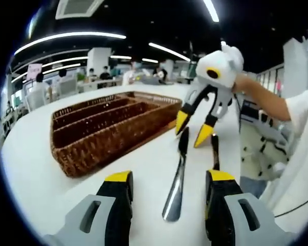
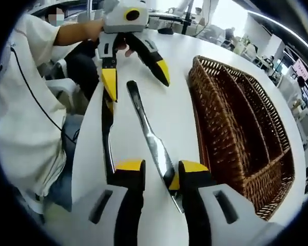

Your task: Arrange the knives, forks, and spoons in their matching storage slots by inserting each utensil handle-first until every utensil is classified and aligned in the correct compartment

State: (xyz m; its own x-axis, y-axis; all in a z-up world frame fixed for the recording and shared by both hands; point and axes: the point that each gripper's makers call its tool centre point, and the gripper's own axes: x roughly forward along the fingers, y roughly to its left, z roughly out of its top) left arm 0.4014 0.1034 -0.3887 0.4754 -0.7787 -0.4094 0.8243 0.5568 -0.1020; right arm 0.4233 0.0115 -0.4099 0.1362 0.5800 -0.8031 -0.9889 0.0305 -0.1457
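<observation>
Two yellow-tipped jaws of the left gripper (image 1: 169, 180) rise at the near edge of the left gripper view, spread apart with nothing between them, and the broad end of a steel knife (image 1: 175, 189) lies flat on the white table (image 1: 36, 154) in the gap just beyond them. The knife runs away from the camera, and beside it on the right lies a second, thinner utensil (image 1: 214, 148) whose type I cannot tell. Further along, the right gripper (image 1: 191, 128) hangs over the far ends of both pieces, jaws parted, one yellow tip at the knife's far end and the other at the thin utensil; a person's hand holds it from the right. To the left, beyond the knife, sits the wicker tray (image 1: 92, 148), its long compartments running away from the camera. In the right gripper view the right gripper (image 2: 161, 177) shows its jaws open astride the knife (image 2: 149, 133), which lies slantwise between them without being pinched; the thin utensil (image 2: 108, 133) lies just left. Beyond, the left gripper (image 2: 136, 74) hovers open over the knife's far end, and the wicker tray (image 2: 236, 123) rests on the table (image 2: 174, 66) to the right
</observation>
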